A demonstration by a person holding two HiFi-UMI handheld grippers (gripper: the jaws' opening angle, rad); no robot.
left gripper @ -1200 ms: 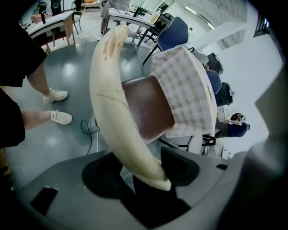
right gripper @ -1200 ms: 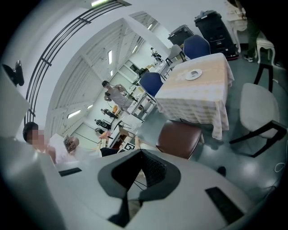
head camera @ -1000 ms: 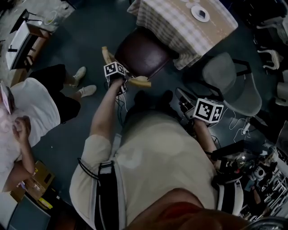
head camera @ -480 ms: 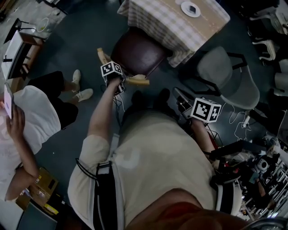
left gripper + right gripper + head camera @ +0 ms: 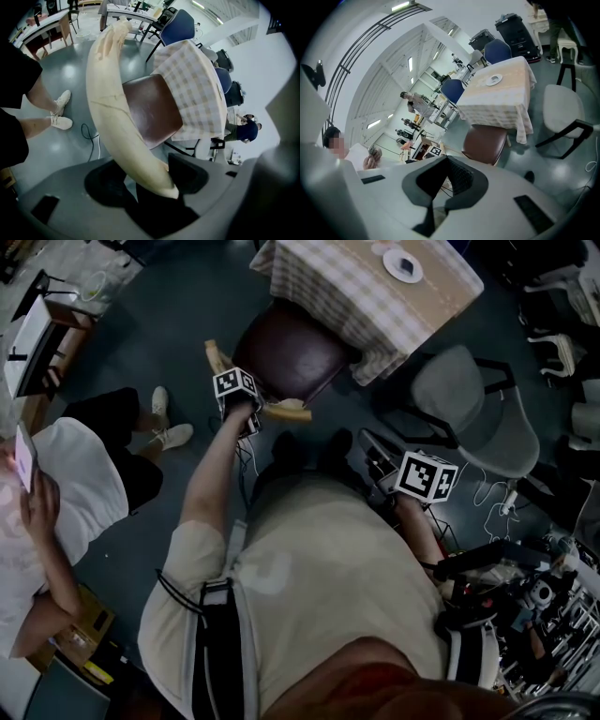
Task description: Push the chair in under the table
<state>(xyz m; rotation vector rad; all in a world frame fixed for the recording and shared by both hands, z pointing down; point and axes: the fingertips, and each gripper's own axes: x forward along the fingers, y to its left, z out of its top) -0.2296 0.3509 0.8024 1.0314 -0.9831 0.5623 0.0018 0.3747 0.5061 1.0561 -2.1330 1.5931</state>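
The chair has a dark brown seat [image 5: 291,354] and a pale curved wooden back rail [image 5: 284,412]. Its seat front sits under the edge of the table's checked cloth [image 5: 330,292]. My left gripper [image 5: 251,411] points steeply down onto that rail. In the left gripper view the back rail [image 5: 117,117] runs between the jaws and my left gripper [image 5: 154,185] is shut on it. My right gripper [image 5: 386,465] hangs apart at the right, near my body. It is shut with nothing in it, and in its own view the right gripper [image 5: 446,161] faces the chair seat [image 5: 485,143].
A grey office chair [image 5: 473,409] stands right of the table. A white plate [image 5: 405,265] lies on the cloth. A seated person [image 5: 70,479] is at the left, their shoes [image 5: 167,435] near the chair. A cable [image 5: 89,136] lies on the floor.
The head view has shifted a little. The chair and both grippers keep their places. The seated person at the left has moved their hands and phone.
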